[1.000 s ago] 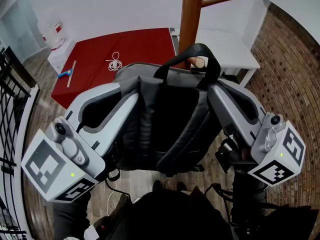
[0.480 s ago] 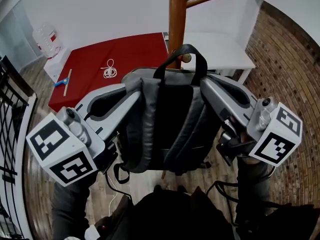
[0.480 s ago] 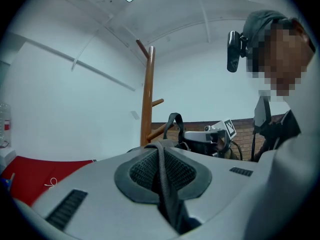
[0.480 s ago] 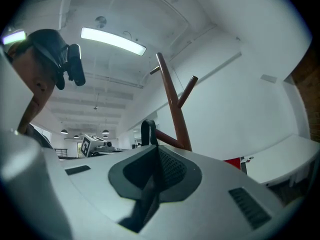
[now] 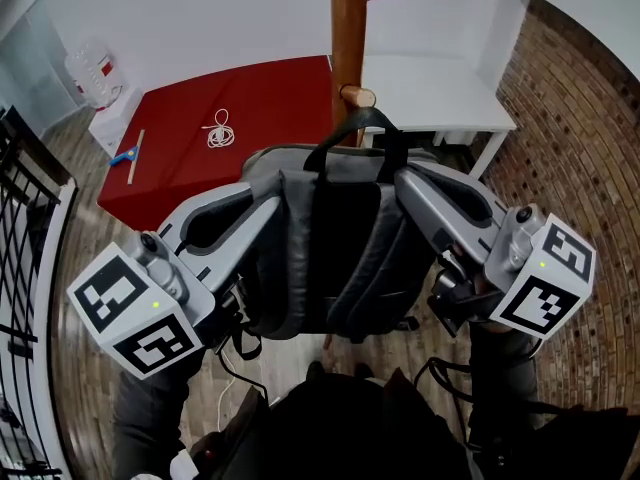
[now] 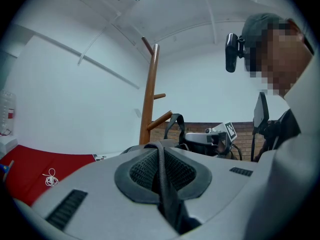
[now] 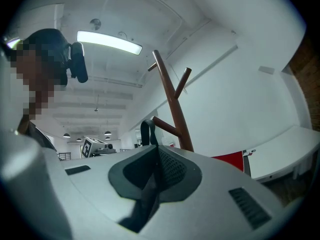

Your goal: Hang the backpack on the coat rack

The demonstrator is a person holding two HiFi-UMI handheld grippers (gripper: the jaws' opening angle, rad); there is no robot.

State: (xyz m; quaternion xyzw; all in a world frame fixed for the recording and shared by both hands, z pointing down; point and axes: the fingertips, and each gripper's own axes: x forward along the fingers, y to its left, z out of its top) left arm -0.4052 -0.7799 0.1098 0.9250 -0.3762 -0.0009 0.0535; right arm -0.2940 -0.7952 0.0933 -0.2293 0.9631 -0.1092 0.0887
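A grey and black backpack (image 5: 335,243) hangs between my two grippers in front of the wooden coat rack (image 5: 347,28). Its black top loop (image 5: 352,126) lies around the tip of a lower peg (image 5: 357,96). My left gripper (image 5: 262,196) is shut on a black strap (image 6: 162,184) at the bag's upper left. At the upper right, my right gripper (image 5: 405,180) is shut on another strap (image 7: 150,184). The loop (image 6: 174,126) and peg (image 6: 159,120) also show in the left gripper view. In the right gripper view the loop (image 7: 146,131) stands beside the rack's pole (image 7: 172,104).
A red table (image 5: 270,98) behind the bag carries a white coiled cord (image 5: 219,129) and a blue-handled tool (image 5: 127,156). A white table (image 5: 440,88) stands right of the rack, with brick paving (image 5: 575,128) beyond. A black railing (image 5: 20,218) runs along the left.
Both grippers and the backpack have sunk. The top loop, which stood above the peg's tip, has come down around it, and the peg's end shows over the loop.
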